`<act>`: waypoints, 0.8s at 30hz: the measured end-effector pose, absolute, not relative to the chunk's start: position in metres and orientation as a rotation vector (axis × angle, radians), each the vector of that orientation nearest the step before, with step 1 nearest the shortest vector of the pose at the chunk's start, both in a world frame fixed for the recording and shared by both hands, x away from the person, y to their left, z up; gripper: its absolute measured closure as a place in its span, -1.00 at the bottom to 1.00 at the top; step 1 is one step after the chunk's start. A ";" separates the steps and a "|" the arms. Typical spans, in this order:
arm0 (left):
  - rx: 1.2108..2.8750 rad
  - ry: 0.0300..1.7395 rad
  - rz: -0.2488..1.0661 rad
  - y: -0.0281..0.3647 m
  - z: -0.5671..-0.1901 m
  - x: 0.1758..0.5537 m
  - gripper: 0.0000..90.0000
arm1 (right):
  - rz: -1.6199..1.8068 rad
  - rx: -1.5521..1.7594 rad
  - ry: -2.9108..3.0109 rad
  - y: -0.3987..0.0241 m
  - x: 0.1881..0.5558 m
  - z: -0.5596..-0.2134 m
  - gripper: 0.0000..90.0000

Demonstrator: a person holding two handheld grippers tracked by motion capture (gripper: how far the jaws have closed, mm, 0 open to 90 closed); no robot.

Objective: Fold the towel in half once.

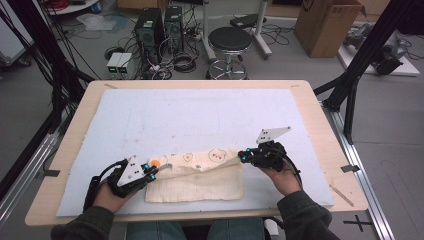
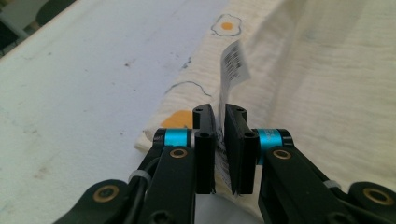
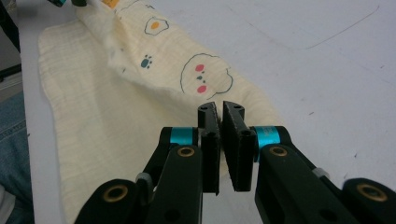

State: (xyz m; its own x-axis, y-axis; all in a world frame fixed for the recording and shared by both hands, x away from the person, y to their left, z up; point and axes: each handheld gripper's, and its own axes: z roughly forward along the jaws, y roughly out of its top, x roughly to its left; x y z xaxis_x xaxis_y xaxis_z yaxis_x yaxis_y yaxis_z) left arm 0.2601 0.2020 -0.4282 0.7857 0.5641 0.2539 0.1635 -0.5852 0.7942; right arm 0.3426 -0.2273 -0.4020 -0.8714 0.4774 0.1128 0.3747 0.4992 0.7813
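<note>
A cream cloth point(image 1: 200, 186) printed with fried eggs and little faces lies near the front of the mat, its far half folded over toward me. In the left gripper view the cloth point(image 2: 317, 93) has a white barcode tag point(image 2: 233, 63) at its corner. The tag stands up between the jaws of my left gripper point(image 2: 220, 109), which show a narrow gap with the tag loose in it. That left gripper point(image 1: 154, 172) sits at the cloth's left end. My right gripper point(image 1: 241, 156) is at the right end. Its jaws point(image 3: 221, 106) are shut on the edge of the cloth point(image 3: 93, 116), holding the fold slightly raised.
A white mat point(image 1: 200, 110) covers most of the wooden table point(image 1: 75, 130). On the floor beyond the table are a black stool point(image 1: 229, 40), computer towers point(image 1: 160, 27) with cables, and a cardboard box point(image 1: 325, 25). Black frame legs stand at both sides.
</note>
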 end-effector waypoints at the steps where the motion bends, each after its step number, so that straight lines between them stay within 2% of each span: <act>1: 2.162 0.541 0.615 0.203 -0.428 0.259 0.69 | 1.316 0.750 2.616 -0.228 0.342 -0.403 0.90; 7: 2.143 0.560 0.548 0.208 -0.425 0.256 0.21 | 1.306 0.748 2.620 -0.228 0.339 -0.405 0.90; 12: 2.146 0.542 0.502 0.212 -0.420 0.253 0.03 | 1.310 0.746 2.620 -0.227 0.336 -0.407 0.89; 24: 2.074 0.583 0.509 0.227 -0.404 0.248 0.07 | 1.336 0.697 2.625 -0.225 0.312 -0.405 0.89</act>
